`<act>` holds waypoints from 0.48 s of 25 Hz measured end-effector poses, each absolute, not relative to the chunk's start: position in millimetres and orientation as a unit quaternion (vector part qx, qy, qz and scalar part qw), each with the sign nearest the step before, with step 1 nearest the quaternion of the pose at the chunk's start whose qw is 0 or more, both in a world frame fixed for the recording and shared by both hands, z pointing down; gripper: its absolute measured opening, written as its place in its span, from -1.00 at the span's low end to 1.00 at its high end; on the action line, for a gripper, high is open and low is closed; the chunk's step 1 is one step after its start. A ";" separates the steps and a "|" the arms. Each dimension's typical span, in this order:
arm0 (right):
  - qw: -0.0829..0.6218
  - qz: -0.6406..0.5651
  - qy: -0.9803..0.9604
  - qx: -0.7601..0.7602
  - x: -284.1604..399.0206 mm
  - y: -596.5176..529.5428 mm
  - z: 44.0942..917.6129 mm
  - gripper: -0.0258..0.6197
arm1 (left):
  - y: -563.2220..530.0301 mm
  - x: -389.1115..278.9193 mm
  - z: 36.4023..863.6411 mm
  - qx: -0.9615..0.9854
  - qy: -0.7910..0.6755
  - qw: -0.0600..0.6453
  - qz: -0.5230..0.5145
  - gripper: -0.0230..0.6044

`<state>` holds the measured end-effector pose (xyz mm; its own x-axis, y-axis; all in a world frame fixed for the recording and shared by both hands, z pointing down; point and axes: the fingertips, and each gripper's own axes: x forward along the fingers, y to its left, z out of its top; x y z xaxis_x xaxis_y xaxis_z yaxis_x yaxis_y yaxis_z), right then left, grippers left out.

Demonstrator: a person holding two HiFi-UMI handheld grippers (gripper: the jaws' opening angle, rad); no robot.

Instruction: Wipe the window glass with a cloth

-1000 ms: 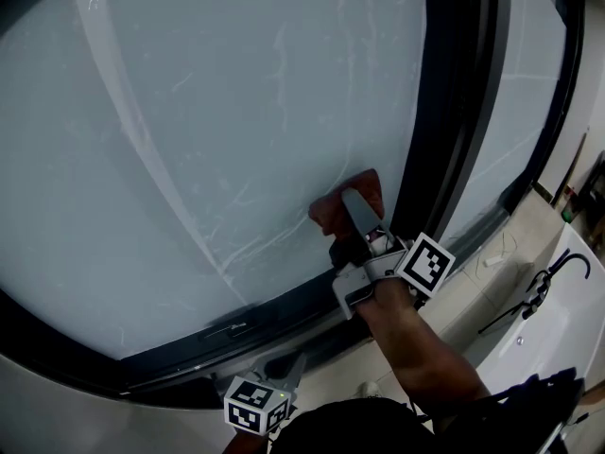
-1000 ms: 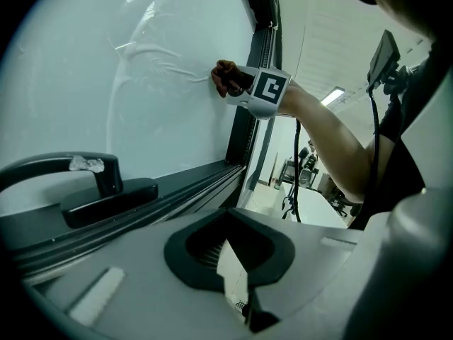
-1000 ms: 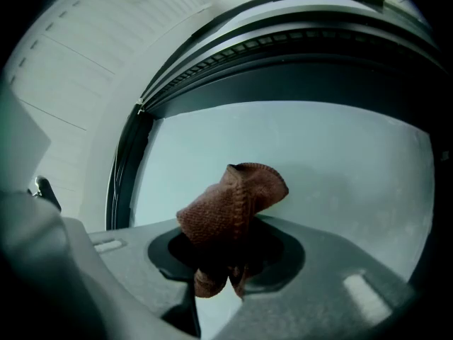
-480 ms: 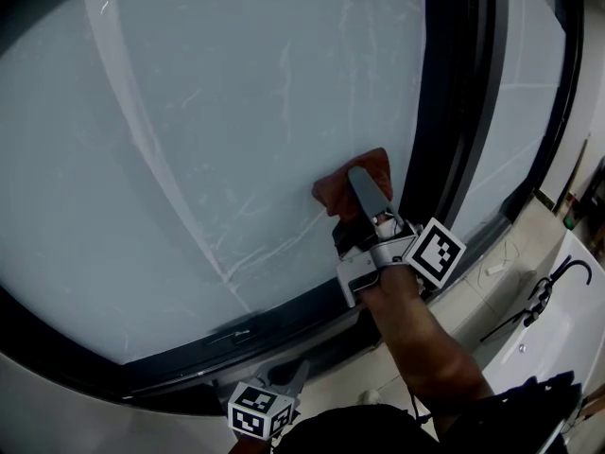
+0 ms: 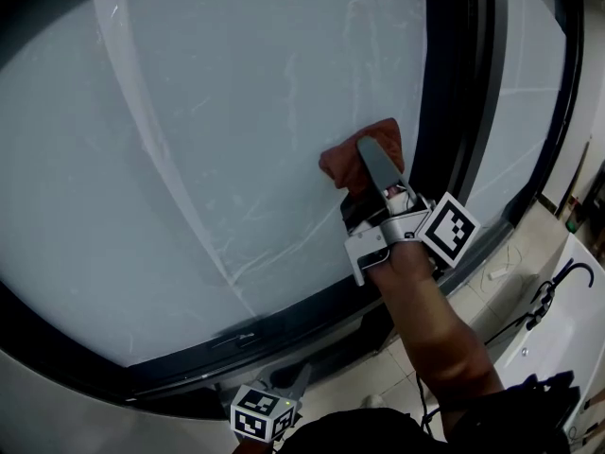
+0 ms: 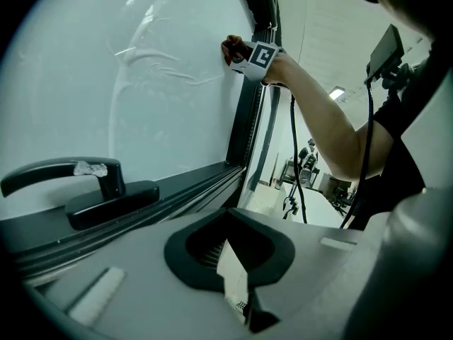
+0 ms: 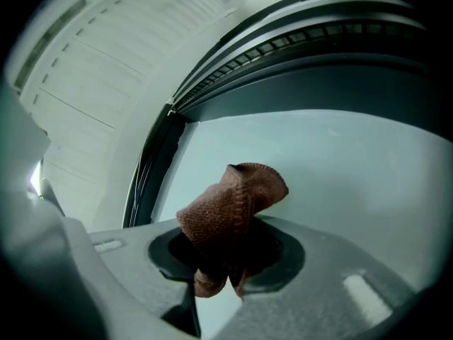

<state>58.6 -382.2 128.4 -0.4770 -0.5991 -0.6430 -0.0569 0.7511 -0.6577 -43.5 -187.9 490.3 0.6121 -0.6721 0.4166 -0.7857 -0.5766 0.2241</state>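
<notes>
The window glass (image 5: 217,130) is a large pale pane with faint wipe streaks. A brown cloth (image 5: 342,165) is pressed flat against it, just left of the dark vertical frame (image 5: 444,112). My right gripper (image 5: 363,155) is shut on that cloth, and in the right gripper view the cloth (image 7: 230,211) bunches out of the jaws against the glass (image 7: 333,161). Low at the bottom, my left gripper (image 5: 298,378) is shut on nothing and is off the glass. The left gripper view shows its narrow slit (image 6: 237,289), with the right gripper (image 6: 249,52) far up the pane.
A black window handle (image 6: 78,183) sits on the lower frame (image 5: 284,315). To the right a second pane (image 5: 534,74) lies beyond the frame. A white basin with a black tap (image 5: 558,277) and cables stand at lower right over tiled floor.
My right gripper has slid the cloth up the glass and slightly right, staying beside the vertical frame. The left gripper has hardly moved.
</notes>
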 end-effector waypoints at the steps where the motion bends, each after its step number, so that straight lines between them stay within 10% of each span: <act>1: 0.471 -0.286 0.810 -0.201 58.9 -381.9 124.9 -0.58 | -187.4 -44.2 490.1 0.876 -0.416 0.197 0.145 -0.87; 12: 0.477 -0.248 0.822 -0.188 58.6 -375.9 85.0 -0.58 | -190.5 -52.3 484.6 0.872 -0.426 0.196 0.137 -0.87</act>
<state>58.6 -375.9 85.0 -0.4752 -0.5445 -0.6912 -0.0726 0.8071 -0.5859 -52.3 -190.5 484.6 0.5992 -0.6900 0.4061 -0.7974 -0.5600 0.2250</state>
